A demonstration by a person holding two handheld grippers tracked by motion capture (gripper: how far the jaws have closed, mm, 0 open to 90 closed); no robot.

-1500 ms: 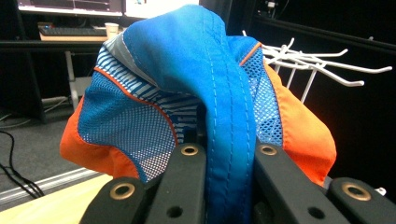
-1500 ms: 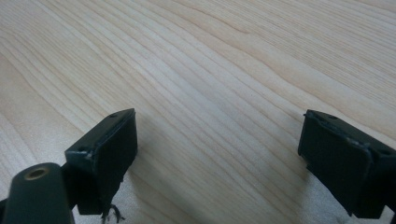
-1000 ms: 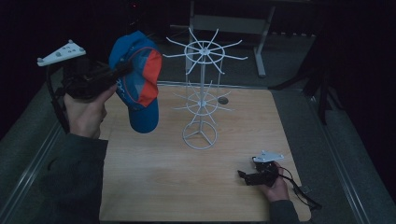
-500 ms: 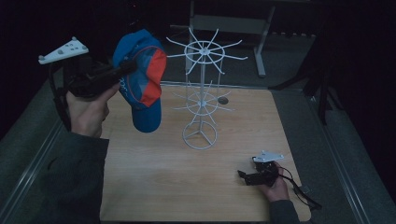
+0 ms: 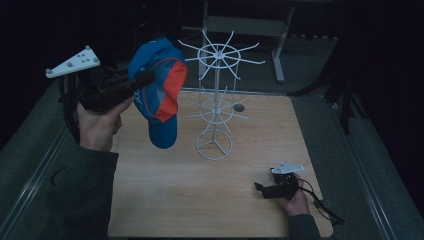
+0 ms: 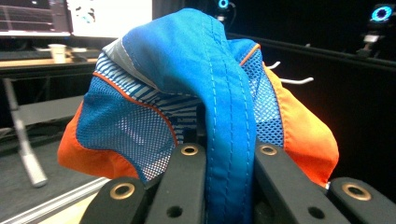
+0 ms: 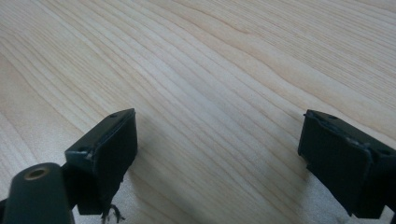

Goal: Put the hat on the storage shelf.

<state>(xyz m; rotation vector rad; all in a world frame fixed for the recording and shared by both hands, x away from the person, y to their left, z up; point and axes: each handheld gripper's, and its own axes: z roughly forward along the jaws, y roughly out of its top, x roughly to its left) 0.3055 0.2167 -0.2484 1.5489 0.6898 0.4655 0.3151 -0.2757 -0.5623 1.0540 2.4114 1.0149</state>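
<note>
From the high view, the left gripper (image 5: 142, 80) is raised level above the table's (image 5: 165, 200) left edge, pinching a blue and orange cap (image 5: 159, 95) that hangs just beside the white wire rack (image 5: 215, 107); the cap's white lettering is too small to read. The right gripper (image 5: 262, 190) rests low near the table's front right.

In the left gripper view, the jaws clamp the cap's blue strap (image 6: 229, 154).

In the right gripper view, the jaws stand wide apart over bare wood.

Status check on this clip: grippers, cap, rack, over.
Left gripper shut on blue-and-orange mesh cap, held up beside white wire rack. Right gripper open, low over wooden table. Nothing between cap and rack.
</note>
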